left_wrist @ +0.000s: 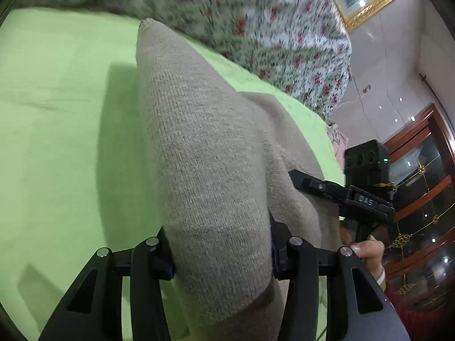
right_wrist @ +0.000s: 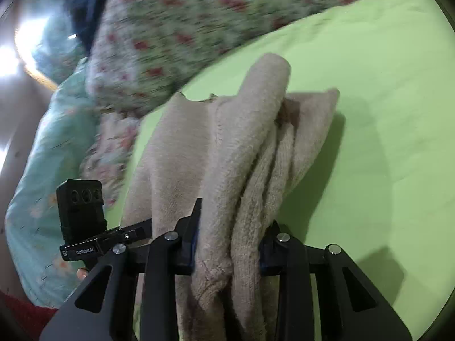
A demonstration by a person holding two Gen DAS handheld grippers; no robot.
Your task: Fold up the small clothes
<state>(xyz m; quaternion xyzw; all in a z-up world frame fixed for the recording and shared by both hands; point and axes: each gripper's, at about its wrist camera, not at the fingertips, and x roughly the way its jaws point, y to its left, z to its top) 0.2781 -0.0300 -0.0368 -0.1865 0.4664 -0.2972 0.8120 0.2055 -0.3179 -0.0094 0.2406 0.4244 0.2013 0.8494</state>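
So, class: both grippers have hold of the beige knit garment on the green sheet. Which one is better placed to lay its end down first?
Probably the left gripper: its span of the beige knit garment hangs smooth, while the right gripper pinches bunched layers.

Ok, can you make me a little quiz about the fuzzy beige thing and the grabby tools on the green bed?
1. True or false: the beige knitted garment lies flat and untouched on the green sheet.
2. Which one pinches the garment? A) only the left hand-held gripper B) only the right hand-held gripper C) both
3. Fill in: the blanket bunched behind the garment has a ____ pattern.

Key:
1. False: each gripper clamps a bunched part of it and lifts it.
2. C
3. Flowered, with red blossoms.
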